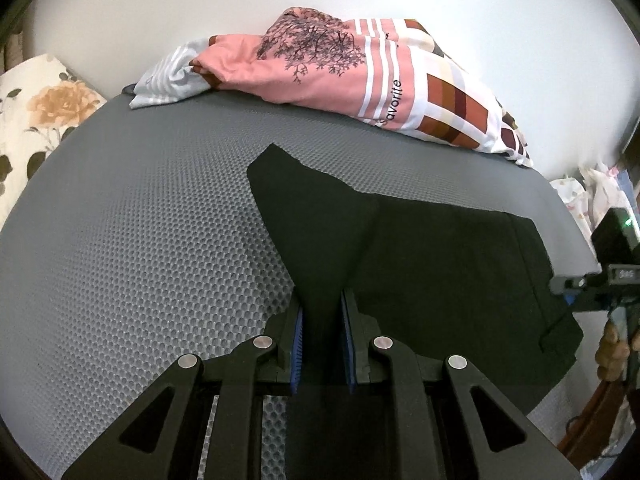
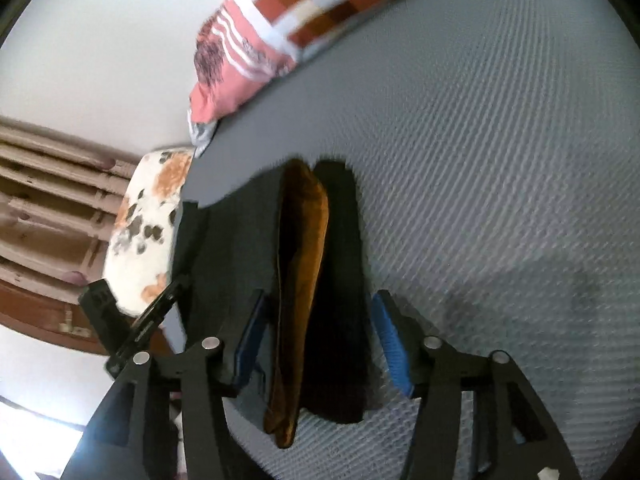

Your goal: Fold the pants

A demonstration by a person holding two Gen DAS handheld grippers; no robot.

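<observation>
Black pants (image 1: 420, 248) lie spread on a grey honeycomb mat (image 1: 140, 220). My left gripper (image 1: 322, 312) is shut on a raised fold of the black cloth, which rises out of the jaws and pulls up off the mat. In the right wrist view, an edge of the pants (image 2: 340, 264) with a brown inner lining (image 2: 300, 272) stands between the jaws of my right gripper (image 2: 320, 296). The blue pads (image 2: 390, 344) stand apart from the cloth, so this gripper is open. The picture is blurred.
A pink and checked bedcover (image 1: 360, 76) is heaped along the far edge of the mat by a white wall. A floral pillow (image 1: 36, 112) lies at the left. The mat's right edge (image 1: 576, 240) drops off near my other gripper's body (image 1: 612, 248).
</observation>
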